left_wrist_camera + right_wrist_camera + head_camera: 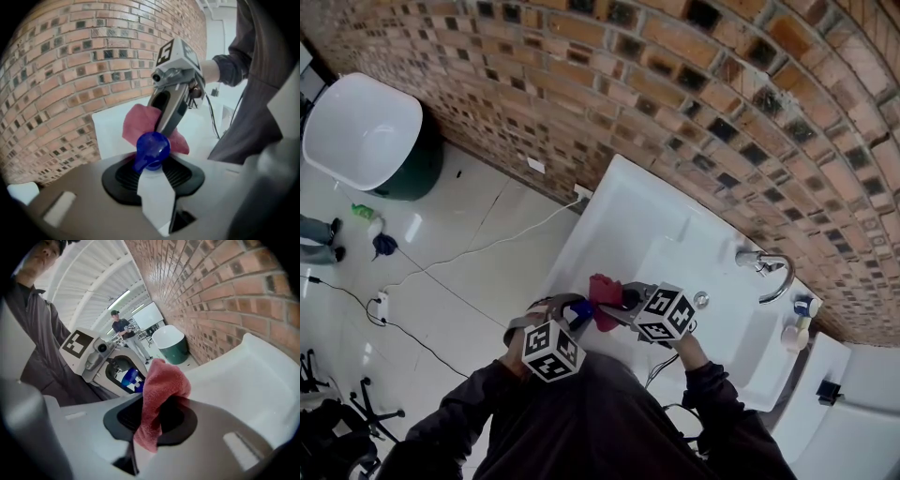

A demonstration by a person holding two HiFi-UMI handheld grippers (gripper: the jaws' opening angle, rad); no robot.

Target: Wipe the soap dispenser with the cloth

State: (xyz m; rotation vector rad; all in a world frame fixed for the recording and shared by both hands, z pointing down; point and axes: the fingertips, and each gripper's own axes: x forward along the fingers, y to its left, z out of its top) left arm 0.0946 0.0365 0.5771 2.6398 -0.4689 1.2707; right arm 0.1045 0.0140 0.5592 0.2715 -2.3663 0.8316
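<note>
Right under the left gripper's camera is the soap dispenser (154, 197), its white body clamped between the jaws of the left gripper (154, 176) and its blue pump head (152, 149) pointing away from me. I am holding it up in the air, not standing it on the sink (675, 234). I judge that this lets the cloth reach it from any side.

The right gripper (157, 418) has its jaws closed on the red cloth (161, 385). A bunched fold stands beyond the tips and a tail hangs below, so the fold serves as the wiping face. In the head view both grippers meet just in front of my chest, at the near edge of the sink, tips turned toward each other.

The cloth sits just behind the pump head and seems to touch it, though I cannot be sure of contact. Wiping looks to be at the top of the dispenser. The jaws cover part of the body, so I would probably have to regrip to wipe there.
</note>
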